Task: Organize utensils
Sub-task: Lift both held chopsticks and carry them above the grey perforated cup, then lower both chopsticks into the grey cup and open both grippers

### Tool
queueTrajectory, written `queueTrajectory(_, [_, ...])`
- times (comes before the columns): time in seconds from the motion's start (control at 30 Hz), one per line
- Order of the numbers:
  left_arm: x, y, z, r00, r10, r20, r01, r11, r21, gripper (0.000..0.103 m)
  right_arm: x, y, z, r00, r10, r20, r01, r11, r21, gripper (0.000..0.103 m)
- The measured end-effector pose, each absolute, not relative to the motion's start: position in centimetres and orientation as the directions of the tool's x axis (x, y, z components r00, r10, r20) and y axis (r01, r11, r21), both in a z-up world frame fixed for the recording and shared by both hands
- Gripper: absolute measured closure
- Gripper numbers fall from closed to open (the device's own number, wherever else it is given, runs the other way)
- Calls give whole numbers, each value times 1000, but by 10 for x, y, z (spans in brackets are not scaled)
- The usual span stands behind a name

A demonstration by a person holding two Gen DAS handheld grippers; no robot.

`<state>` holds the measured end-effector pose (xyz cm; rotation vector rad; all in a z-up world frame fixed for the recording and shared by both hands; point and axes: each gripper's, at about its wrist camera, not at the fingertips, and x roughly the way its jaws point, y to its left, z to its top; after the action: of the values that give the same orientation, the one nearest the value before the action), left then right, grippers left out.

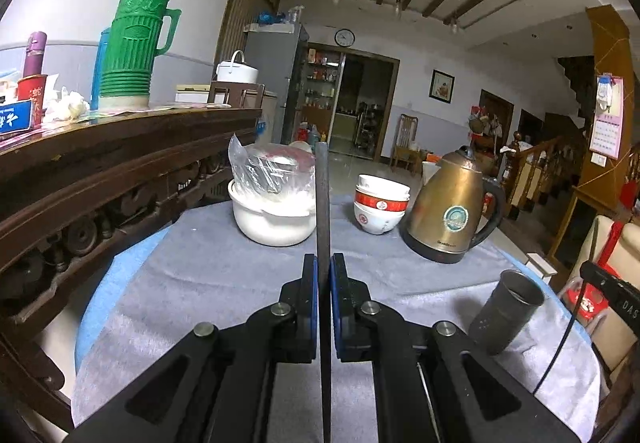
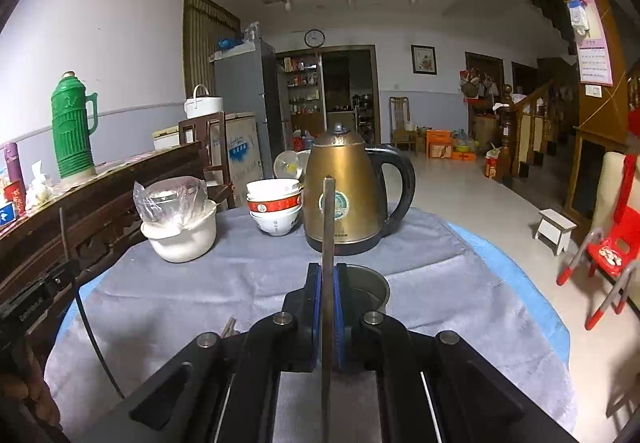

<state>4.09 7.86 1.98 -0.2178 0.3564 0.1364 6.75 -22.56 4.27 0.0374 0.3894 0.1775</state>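
Round table (image 1: 208, 275) has a grey cloth over it. At the far side: brass kettle (image 2: 344, 195) on the right, white pot (image 1: 272, 219) with a bagged lid on the left, stacked bowls (image 1: 380, 209) between them. Metal cup (image 1: 506, 311) sits nearer, right of the left gripper (image 1: 324, 283). Both grippers are clamped on a thin upright utensil: left holds a dark rod (image 1: 322, 203), right gripper (image 2: 328, 287) holds a grey strip (image 2: 329, 219) just in front of the cup.

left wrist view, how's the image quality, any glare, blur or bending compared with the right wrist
Left wrist view: strong fisheye bending of the wooden sideboard, black corners, dim indoor light, soft shadow beside the metal cup. Right wrist view: same bending, sheen on the kettle, red chair smeared at the edge.
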Motion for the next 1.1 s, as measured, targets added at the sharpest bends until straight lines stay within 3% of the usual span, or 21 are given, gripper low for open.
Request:
queueTrajectory(0.43, [-33, 77, 28, 943, 42, -329, -113, 973, -199, 96, 1, -251, 53, 911, 195, -362, -171, 980, 97, 96])
queueTrajectory(0.63, [-33, 76, 38, 945, 16, -326, -96, 969, -229, 96, -7, -261, 57, 916, 190, -354, -153, 980, 128, 96])
queueTrajectory(1.1, [-1, 47, 120, 967, -201, -157, 123, 906, -404, 96, -15, -291, 133, 972, 187, -143, -159, 970, 185, 96])
